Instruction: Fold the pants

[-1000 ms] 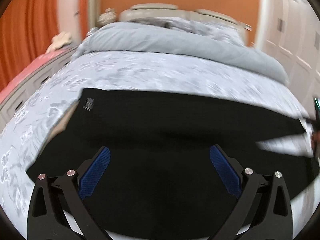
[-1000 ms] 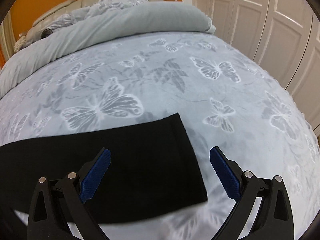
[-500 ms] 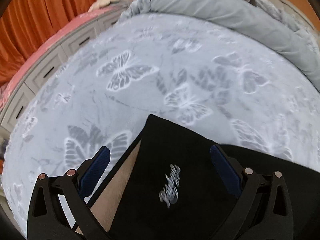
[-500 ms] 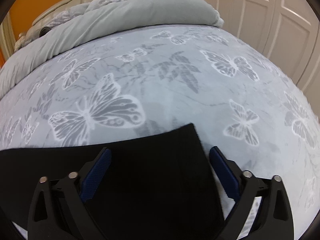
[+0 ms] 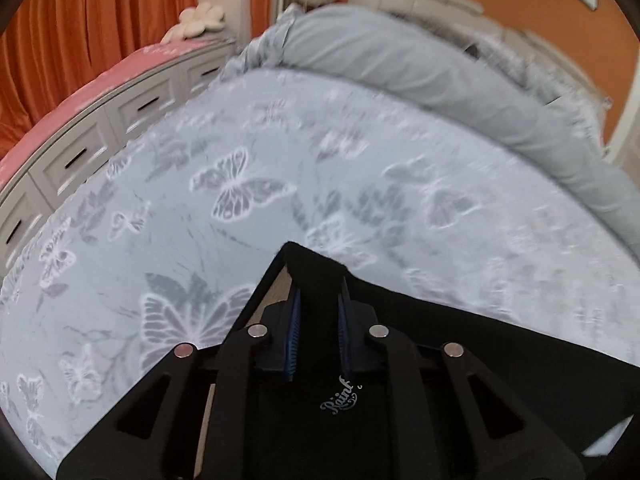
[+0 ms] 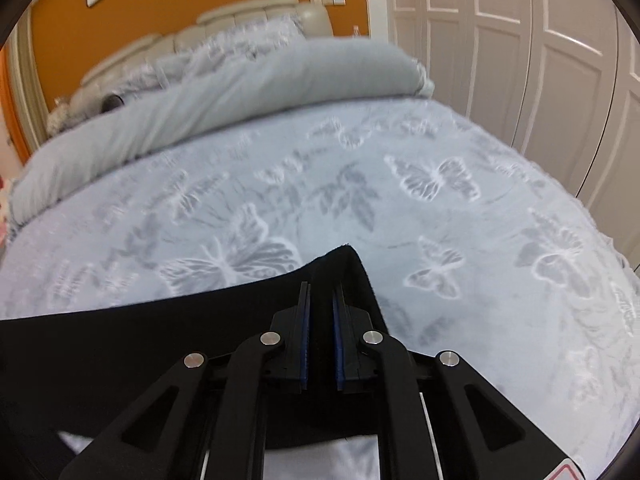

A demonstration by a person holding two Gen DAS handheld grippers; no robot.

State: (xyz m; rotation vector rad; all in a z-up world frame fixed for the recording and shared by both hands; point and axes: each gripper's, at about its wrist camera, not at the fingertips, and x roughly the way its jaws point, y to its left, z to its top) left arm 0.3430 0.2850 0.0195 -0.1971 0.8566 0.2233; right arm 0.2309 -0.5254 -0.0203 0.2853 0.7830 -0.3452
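The black pants (image 5: 460, 360) are lying stretched along the near edge of the butterfly-print bed (image 5: 240, 220), not yet folded across, so the whole fold is still ahead of me. My left tool (image 5: 318, 320) is pinching their logo end while my right tool (image 6: 320, 320) is closing on the cuff end (image 6: 344, 264). A second ago both tools were hanging wide open above the flat cloth; now each corner is bunching up between the pads.
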